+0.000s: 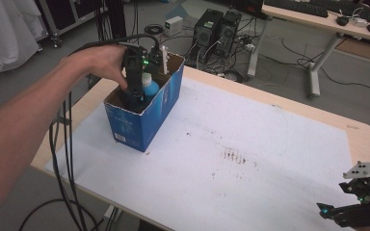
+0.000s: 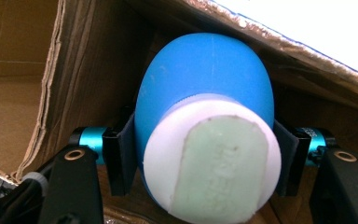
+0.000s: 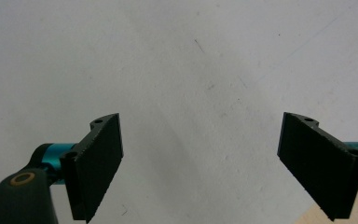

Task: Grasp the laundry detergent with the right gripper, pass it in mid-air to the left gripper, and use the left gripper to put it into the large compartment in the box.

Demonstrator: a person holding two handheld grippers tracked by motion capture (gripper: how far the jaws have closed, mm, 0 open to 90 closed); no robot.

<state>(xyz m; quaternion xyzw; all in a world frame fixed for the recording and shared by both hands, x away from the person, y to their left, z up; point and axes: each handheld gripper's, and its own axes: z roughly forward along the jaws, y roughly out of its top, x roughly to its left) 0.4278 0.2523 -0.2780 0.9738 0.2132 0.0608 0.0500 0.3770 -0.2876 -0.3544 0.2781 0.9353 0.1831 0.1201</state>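
With the left gripper (image 1: 136,89) reaching down into the blue box (image 1: 144,120) and its jaws clamped on the blue bottle (image 2: 205,93), lift straight up to clear the cardboard walls, while the right gripper (image 3: 200,163) rests wide open and empty over the tabletop (image 1: 250,159).

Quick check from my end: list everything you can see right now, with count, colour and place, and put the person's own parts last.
Open cardboard box: one, blue outside, brown inside, far left of table.
Blue plastic bottle with white cap: one, inside the box, clamped between the left jaws.
White upright piece: one, at the box's far end; cannot tell what it is.
Table with white mat: one, light wood edge, mat marked with dark smudges.
Computer towers: two, black, on the floor behind.
Left gripper: black, shut on the bottle.
Right gripper: black, open above the mat.
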